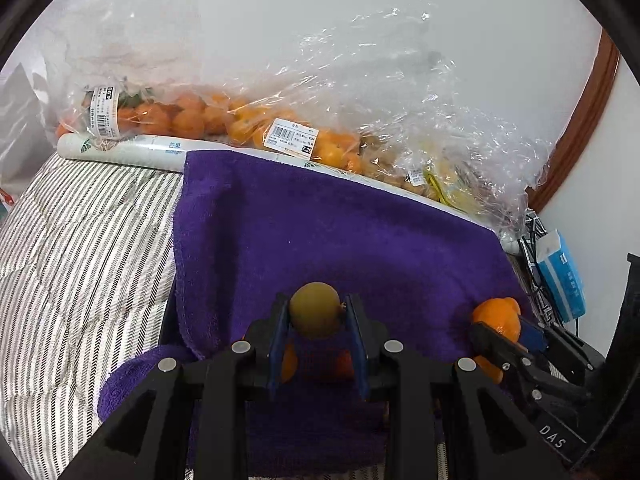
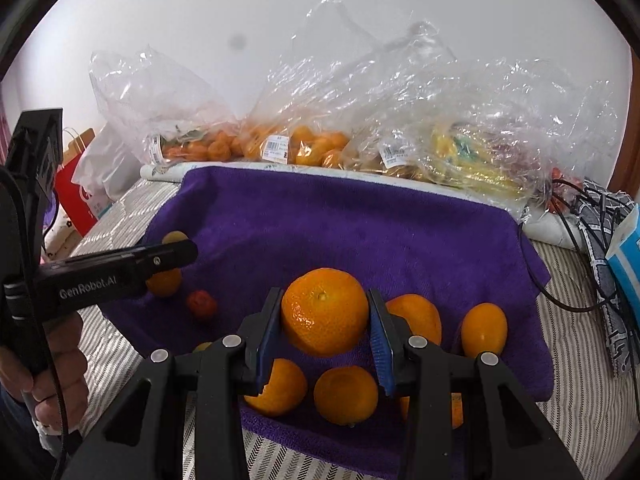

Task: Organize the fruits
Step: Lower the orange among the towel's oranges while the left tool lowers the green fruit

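Purple towel (image 1: 320,232), left gripper (image 1: 316,316) clamping perhaps a kiwi (image 1: 315,309), right gripper (image 2: 325,320) clamping mandarin (image 2: 324,311), both angled down

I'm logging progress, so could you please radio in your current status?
Left gripper shut on brownish fruit. Right gripper shut on mandarin. Both above purple towel; loose fruit lies beneath, nothing blocking.
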The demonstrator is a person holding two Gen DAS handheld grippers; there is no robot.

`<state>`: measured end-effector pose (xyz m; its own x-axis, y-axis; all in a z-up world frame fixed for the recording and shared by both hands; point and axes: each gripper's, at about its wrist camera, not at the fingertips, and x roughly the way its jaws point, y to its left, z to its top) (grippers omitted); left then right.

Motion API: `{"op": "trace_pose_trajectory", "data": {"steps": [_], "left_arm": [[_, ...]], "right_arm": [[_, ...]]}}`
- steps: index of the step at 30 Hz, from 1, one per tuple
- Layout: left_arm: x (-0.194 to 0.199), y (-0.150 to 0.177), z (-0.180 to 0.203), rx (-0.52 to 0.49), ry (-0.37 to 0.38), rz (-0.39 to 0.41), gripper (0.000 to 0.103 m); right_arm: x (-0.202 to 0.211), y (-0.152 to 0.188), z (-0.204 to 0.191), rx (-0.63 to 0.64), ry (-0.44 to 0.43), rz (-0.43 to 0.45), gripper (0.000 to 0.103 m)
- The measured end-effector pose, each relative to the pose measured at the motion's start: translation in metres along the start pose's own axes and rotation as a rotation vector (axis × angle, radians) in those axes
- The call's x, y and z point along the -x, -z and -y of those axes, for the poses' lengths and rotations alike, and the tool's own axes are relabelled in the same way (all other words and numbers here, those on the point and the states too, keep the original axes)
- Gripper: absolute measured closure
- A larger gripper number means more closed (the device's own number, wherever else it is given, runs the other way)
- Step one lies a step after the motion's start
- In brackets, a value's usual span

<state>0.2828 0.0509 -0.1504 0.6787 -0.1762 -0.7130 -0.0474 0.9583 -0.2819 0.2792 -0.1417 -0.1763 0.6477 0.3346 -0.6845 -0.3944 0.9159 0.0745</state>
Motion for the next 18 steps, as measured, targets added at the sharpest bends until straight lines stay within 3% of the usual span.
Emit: {"op": "trace_pose_trajectory", "data": {"steps": [18], "left_arm": [[-0.0029, 0.0015, 0.0036, 0.002, 0.056, -0.008, 0.076]], "right_arm": [[-0.0100, 0.0026, -0.0008, 0.010, 0.006, -0.028, 0.062]]}}
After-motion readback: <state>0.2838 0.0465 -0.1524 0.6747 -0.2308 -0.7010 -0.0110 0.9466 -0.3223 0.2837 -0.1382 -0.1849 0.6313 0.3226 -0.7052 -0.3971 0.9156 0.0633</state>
